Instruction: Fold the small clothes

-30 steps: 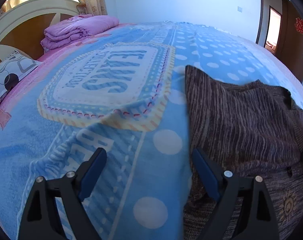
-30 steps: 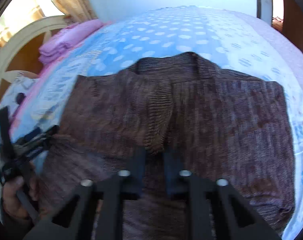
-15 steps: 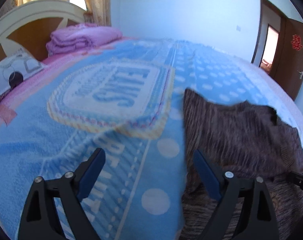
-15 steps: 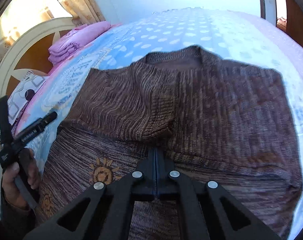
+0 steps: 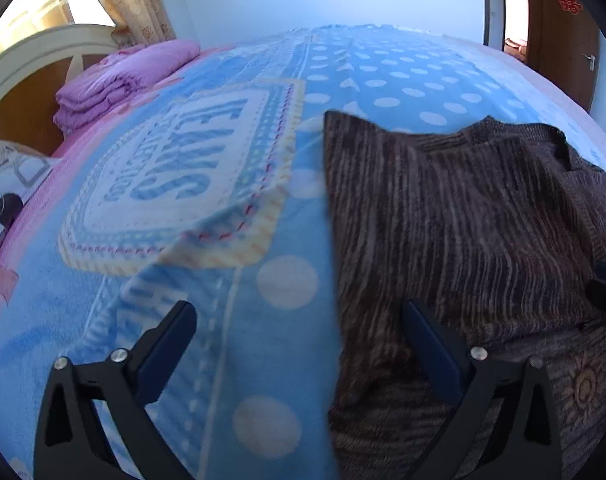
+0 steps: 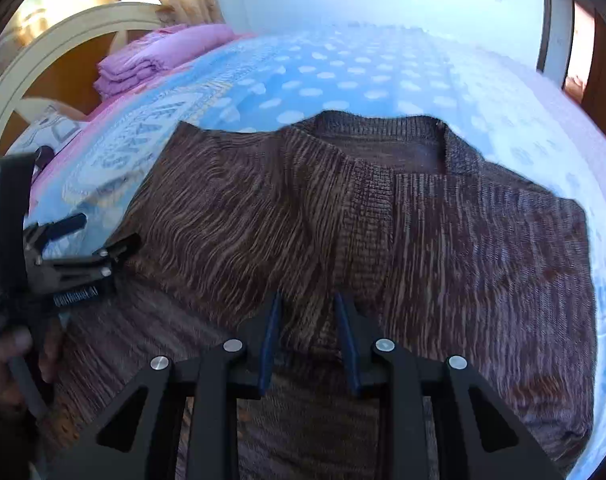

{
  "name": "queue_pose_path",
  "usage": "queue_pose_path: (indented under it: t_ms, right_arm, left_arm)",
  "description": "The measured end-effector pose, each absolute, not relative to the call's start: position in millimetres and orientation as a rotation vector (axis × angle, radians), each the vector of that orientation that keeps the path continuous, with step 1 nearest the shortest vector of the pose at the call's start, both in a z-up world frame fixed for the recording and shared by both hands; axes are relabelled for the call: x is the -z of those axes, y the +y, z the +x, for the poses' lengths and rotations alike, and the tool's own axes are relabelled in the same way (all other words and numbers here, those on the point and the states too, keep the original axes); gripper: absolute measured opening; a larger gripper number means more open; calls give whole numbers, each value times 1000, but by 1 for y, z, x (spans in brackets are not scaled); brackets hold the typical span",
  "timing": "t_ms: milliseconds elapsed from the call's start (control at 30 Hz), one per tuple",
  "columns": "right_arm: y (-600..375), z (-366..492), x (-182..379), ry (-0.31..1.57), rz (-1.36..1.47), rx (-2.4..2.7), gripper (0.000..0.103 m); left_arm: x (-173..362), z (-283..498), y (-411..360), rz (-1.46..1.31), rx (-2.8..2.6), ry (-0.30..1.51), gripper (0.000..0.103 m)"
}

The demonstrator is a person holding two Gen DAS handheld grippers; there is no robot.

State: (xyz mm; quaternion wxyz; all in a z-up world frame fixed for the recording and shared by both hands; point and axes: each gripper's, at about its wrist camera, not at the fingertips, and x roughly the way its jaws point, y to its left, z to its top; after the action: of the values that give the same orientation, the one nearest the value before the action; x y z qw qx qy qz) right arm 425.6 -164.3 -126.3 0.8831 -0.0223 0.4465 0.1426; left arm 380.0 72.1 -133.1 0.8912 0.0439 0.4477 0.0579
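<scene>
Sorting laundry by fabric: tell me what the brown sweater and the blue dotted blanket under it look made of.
Brown sweater: a knit, probably wool or acrylic yarn, matte; ribbed neckline and streaky marled stitches show.
Blue dotted blanket: looks like soft fleece or plush, printed; fuzzy nap, no visible weave.

The brown sweater (image 6: 443, 240) runs off the bottom edge in both views, so its hem is unseen. The blanket (image 5: 231, 320) beneath the sweater is hidden. The person's hand (image 6: 7, 356) left of the sweater is cut by the frame edge. The blanket's lettering (image 5: 175, 172) is too blurred to read.
</scene>
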Motion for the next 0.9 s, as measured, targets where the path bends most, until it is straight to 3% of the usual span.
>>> queue_pose_path:
  t_ms: [200,267,333,600,633,667,700,900]
  right_arm:
    - [-164,409,115,887,-62,-317,30]
    - [-172,413,102,836,-6,-343,38]
    - [-177,429,92,815,-3,-316,39]
    - [-203,500,121,947,93,-192,38]
    - [-195,495,119,915,34,-192,33]
    - [-191,491,118,894,8,-201,18]
    - [-187,488,117,884,-12,-210,12]
    - [-193,486,116,878,-93,-139,3]
  left_arm:
    - [135,366,66,141,-128,894,103]
    - [135,365,63,150,-137,889,103]
    - [134,365,64,154,-142,884,103]
    - [135,365,69,118,-131,886,103]
    - [135,365,69,112,-130,886,103]
    - [136,365,70,107,-127,886,103]
    - [136,365,70,103,-126,888,103]
    - [136,365,76,62,-133,894,103]
